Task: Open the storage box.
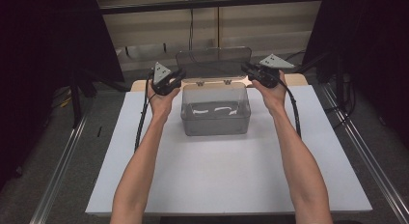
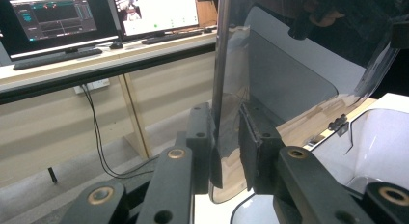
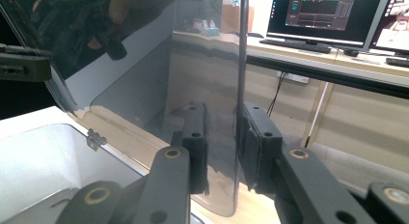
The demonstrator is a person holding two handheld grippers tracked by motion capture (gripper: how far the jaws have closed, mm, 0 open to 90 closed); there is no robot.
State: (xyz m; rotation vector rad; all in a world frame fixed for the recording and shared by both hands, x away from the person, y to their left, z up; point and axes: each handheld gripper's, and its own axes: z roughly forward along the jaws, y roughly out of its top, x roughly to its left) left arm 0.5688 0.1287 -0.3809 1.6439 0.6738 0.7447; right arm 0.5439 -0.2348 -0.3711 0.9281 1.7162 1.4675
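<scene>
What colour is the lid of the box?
The lid is see-through with a smoky grey tint. The high view shows it best.

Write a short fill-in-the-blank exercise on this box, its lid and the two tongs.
1. The clear box stands on a ___ board.
2. Its lid is swung ___.
3. The left tongs grip the lid's ___ edge in the high view.
4. The right tongs grip the ___ edge.

Missing words: white; open; left; right
</scene>
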